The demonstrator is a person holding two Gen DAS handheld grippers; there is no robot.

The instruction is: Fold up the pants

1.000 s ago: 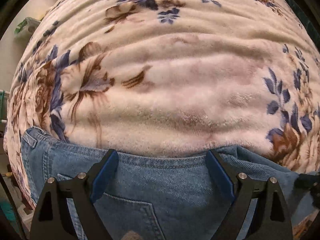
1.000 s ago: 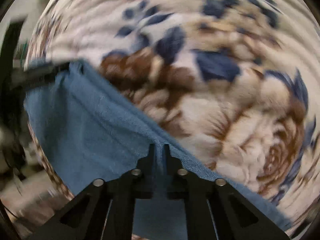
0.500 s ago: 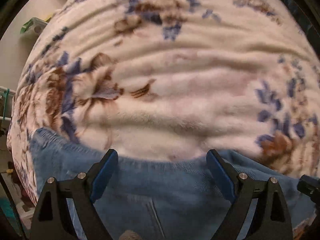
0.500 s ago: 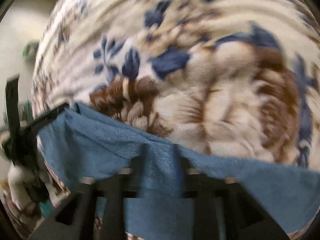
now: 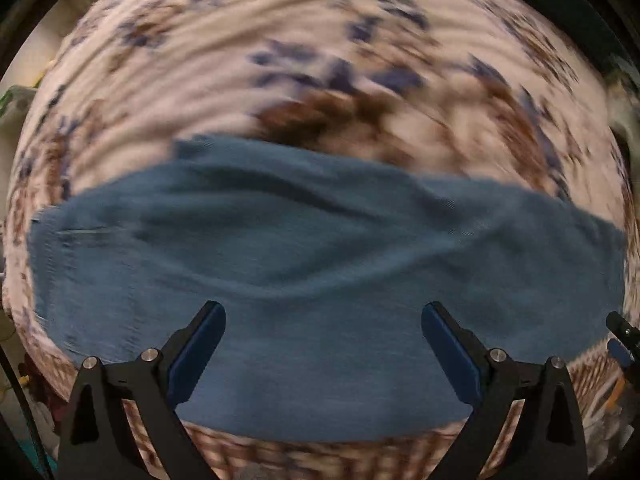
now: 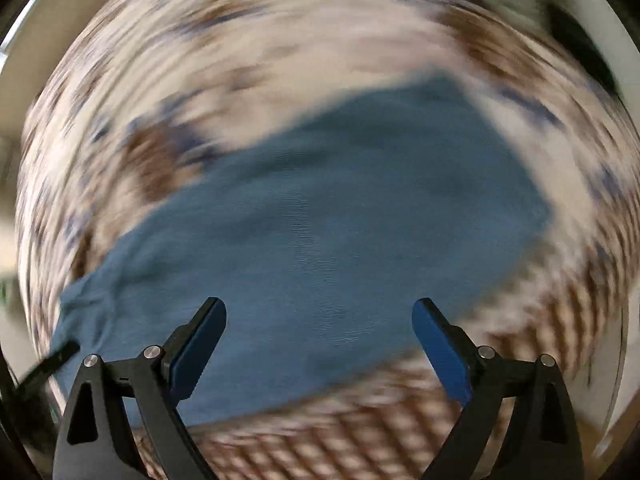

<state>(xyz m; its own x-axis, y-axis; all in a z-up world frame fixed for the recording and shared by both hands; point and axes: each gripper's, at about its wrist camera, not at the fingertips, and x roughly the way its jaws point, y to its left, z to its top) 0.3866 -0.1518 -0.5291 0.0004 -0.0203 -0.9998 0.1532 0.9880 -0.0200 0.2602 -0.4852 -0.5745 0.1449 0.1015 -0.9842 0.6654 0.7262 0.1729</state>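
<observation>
The blue denim pants [image 5: 320,264] lie folded flat on the floral blanket [image 5: 304,56]; both views are motion-blurred. My left gripper [image 5: 322,316] is open and empty, raised above the pants near their front edge. In the right wrist view the pants [image 6: 328,216] show as a folded rectangle running up to the right. My right gripper [image 6: 318,312] is open and empty above the near part of the pants. A bit of the right gripper [image 5: 622,332] shows at the right edge of the left wrist view.
The blanket's brown checkered border [image 6: 352,432] runs along the near edge of the bed, just below the pants. Pale floor or wall [image 6: 24,60] shows at the far left. Blanket extends beyond the pants on all far sides.
The right gripper has let go of the denim and opened. Both grippers have pulled back and up, so the whole folded pants now show.
</observation>
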